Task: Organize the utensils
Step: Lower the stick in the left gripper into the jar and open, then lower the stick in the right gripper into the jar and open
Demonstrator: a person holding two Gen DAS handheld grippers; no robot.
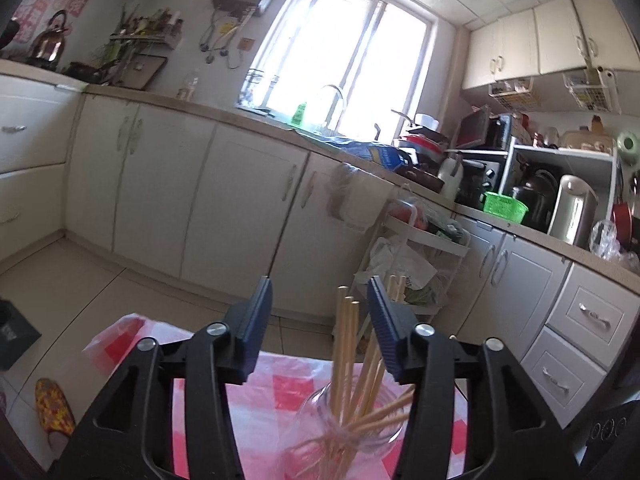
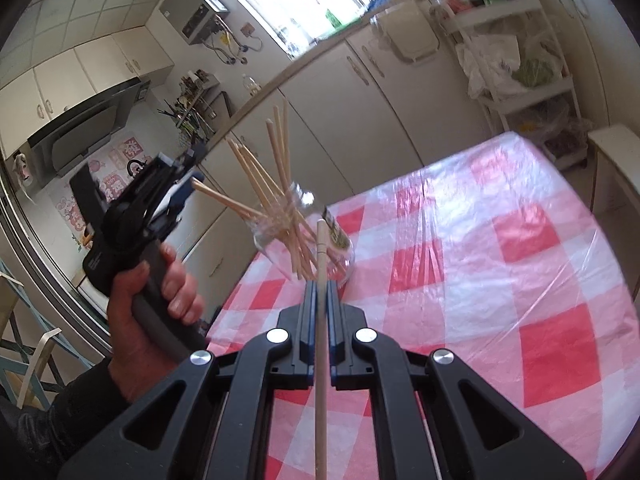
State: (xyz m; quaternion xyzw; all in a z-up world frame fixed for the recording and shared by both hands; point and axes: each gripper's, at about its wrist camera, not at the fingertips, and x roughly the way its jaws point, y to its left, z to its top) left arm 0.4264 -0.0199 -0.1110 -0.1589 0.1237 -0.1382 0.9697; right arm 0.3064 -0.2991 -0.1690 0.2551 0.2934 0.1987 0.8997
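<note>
A clear glass jar (image 2: 340,252) stands on the red-and-white checked tablecloth (image 2: 520,240) and holds several wooden chopsticks (image 2: 276,168) fanned out. My right gripper (image 2: 320,286) is shut on one wooden chopstick (image 2: 320,360), its tip just in front of the jar. My left gripper (image 1: 320,292) is open and empty, raised over the jar (image 1: 352,424); the chopsticks (image 1: 346,344) rise between its fingers, not gripped. It also shows in the right wrist view (image 2: 188,184), held by a hand left of the jar.
White kitchen cabinets (image 1: 240,200) run behind the table. A white trolley (image 2: 520,60) with bags stands past the table's far edge. A slipper (image 1: 52,408) lies on the floor at left. Chair frames (image 2: 24,340) stand at lower left.
</note>
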